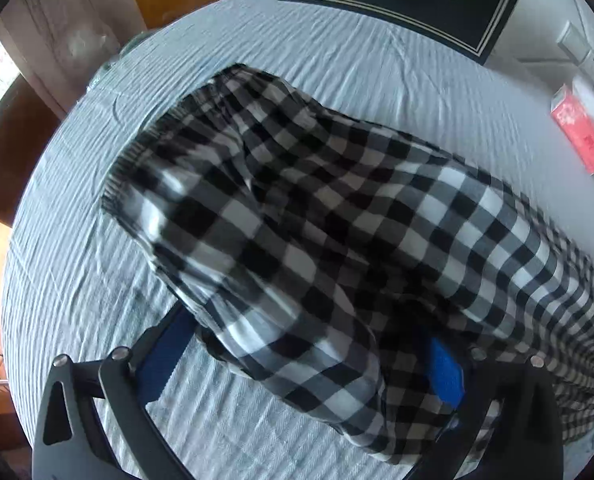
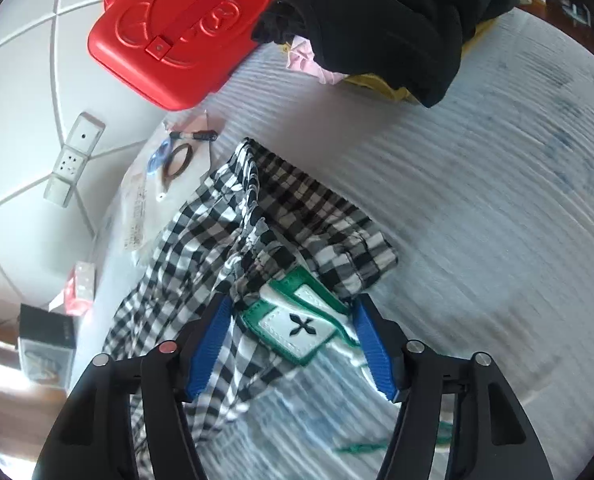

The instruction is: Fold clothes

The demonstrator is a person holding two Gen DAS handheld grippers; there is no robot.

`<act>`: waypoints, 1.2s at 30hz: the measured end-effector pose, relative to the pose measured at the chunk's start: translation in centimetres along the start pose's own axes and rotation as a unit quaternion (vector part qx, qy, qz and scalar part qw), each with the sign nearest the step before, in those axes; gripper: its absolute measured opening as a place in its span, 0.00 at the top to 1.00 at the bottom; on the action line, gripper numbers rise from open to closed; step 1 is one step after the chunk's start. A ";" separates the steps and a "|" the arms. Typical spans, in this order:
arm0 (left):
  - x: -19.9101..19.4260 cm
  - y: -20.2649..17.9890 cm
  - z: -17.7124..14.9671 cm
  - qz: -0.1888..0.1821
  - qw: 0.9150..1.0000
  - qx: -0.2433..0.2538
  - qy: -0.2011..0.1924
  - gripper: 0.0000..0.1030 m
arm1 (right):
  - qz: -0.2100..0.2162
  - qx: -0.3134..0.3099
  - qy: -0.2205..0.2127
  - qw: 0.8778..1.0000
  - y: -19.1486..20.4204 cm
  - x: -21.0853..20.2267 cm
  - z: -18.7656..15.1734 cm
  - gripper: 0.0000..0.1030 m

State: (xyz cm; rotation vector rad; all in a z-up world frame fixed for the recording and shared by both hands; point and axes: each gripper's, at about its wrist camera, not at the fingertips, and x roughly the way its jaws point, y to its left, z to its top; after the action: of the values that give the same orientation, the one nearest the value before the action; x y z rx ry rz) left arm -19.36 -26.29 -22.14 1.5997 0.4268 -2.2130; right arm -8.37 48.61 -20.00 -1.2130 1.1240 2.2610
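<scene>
A black-and-white checked garment (image 1: 297, 216) lies spread on the pale striped bedsheet (image 1: 77, 280). My left gripper (image 1: 309, 364) is open, its blue-padded fingers (image 1: 445, 372) wide apart with a fold of the checked cloth draped between and over them. In the right wrist view the same garment (image 2: 257, 220) is bunched, with a green-and-white label patch (image 2: 297, 326) showing a black cross. My right gripper (image 2: 293, 344) is open, the patch and cloth lying between its blue pads (image 2: 211, 350).
A dark framed box with a tan strap (image 1: 401, 4) and a red packet (image 1: 581, 136) sit at the bed's far side. A red plastic case (image 2: 177, 28), a pile of black, pink and yellow clothes (image 2: 385, 20), small trinkets (image 2: 177, 160) and wall sockets (image 2: 73, 156) surround the garment.
</scene>
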 end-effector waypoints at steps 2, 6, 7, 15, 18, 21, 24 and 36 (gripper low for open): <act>0.1 -0.2 -0.6 0.004 1.000 -0.004 -0.015 0.00 | -0.001 0.000 -0.014 1.000 -0.1 0.4 -0.2 0.35; 0.3 -0.2 -1.7 0.004 0.999 -0.004 -0.042 0.00 | 0.011 0.006 -0.044 0.999 -0.9 0.7 -1.0 0.23; 0.3 -0.2 -1.9 0.003 0.999 -0.005 -0.045 0.00 | 0.020 0.003 -0.051 0.998 -0.9 0.7 -1.2 0.17; -0.9 -0.8 -2.4 0.005 0.998 0.003 -0.055 0.35 | -0.015 -0.028 -0.022 0.999 1.4 1.2 -1.7 0.56; -1.1 -1.1 -2.4 0.003 0.998 0.001 -0.066 0.40 | -0.011 -0.034 -0.026 0.999 1.4 1.7 -2.0 0.55; -0.9 -1.1 -2.3 -0.010 0.998 0.001 -0.070 0.34 | 0.019 -0.016 -0.038 0.999 0.6 1.7 -2.0 0.49; -0.3 -1.9 -1.6 -0.023 0.998 0.029 -0.059 0.11 | 0.026 -0.020 -0.035 0.999 0.9 1.8 -1.8 0.40; -6.1 -3.5 -0.8 -0.043 0.992 0.061 -0.102 0.95 | 0.051 -0.153 -0.087 0.983 8.5 -3.1 -1.7 0.71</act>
State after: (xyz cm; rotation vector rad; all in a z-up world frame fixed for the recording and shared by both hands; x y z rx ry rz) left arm -18.58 -22.07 -16.48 1.4178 0.3120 -2.4812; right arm -10.82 42.11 -13.89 -1.0563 0.8138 2.6329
